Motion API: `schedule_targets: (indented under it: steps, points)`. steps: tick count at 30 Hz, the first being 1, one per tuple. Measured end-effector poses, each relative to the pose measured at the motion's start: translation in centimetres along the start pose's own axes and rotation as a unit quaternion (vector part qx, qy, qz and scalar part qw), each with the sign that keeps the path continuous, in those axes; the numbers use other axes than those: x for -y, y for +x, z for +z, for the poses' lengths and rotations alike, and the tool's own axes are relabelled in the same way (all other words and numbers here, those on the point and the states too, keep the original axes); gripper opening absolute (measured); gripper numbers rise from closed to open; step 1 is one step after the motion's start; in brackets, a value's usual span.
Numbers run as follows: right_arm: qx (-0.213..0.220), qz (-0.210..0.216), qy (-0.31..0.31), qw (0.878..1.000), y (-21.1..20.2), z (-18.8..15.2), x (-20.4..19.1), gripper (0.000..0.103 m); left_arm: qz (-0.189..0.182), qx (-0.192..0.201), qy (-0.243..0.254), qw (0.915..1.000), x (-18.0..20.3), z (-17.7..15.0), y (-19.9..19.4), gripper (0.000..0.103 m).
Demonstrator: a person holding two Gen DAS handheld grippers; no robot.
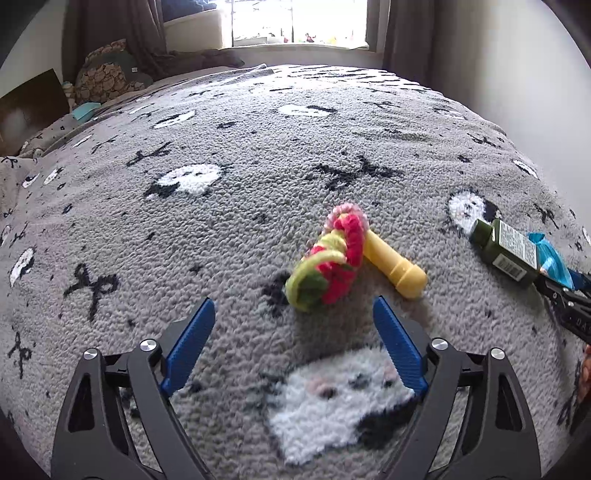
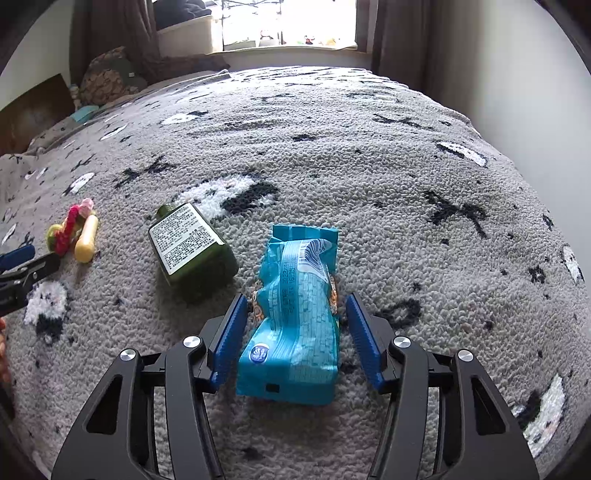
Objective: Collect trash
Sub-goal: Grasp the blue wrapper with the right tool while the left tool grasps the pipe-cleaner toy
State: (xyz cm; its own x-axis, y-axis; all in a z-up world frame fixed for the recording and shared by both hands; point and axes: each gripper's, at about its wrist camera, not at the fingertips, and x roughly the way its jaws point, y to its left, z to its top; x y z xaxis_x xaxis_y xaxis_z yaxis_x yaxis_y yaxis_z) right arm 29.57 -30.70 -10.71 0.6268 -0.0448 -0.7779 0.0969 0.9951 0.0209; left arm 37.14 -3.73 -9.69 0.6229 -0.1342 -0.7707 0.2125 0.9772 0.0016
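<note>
A blue snack wrapper [image 2: 295, 317] lies on the grey patterned blanket [image 2: 369, 166]. My right gripper [image 2: 297, 306] is open, its blue fingers on either side of the wrapper with small gaps. A dark green flat bottle [image 2: 192, 247] lies just left of the wrapper; it also shows in the left wrist view [image 1: 506, 251]. A red and green crocheted piece [image 1: 325, 269] and a yellow tube [image 1: 393, 264] lie together ahead of my left gripper [image 1: 293, 310], which is open and empty, slightly short of them.
The blanket [image 1: 221, 229] covers a bed that runs to a window [image 1: 299, 22] with brown curtains. Pillows [image 1: 107, 74] and a brown board [image 1: 29, 103] sit at the far left. A white wall [image 2: 517, 92] borders the right side.
</note>
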Motion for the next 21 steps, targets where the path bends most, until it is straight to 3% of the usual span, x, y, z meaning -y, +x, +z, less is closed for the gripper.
schedule_targets:
  steps: [4, 9, 15, 21]
  points:
    - [-0.001, -0.001, -0.001, 1.000, 0.5, 0.3, -0.1, 0.045, -0.015, -0.011, 0.001, 0.9998, 0.4, 1.2, 1.9, 0.060]
    - [-0.005, 0.010, -0.006, 1.000, 0.0, -0.1, 0.0, 0.042, -0.038, -0.026, 0.003, 0.9989, 0.5, 1.1, 2.2, 0.034]
    - [0.002, 0.018, -0.034, 0.999, -2.4, -1.9, -0.4, 0.039, -0.040, -0.025, 0.036, 0.9982, 1.1, -1.4, -0.2, 0.031]
    - [0.014, 0.050, -0.054, 0.997, -5.9, -4.9, -1.1, 0.039, -0.072, -0.017, 0.024, 0.9969, 0.7, -5.2, -4.2, 0.031]
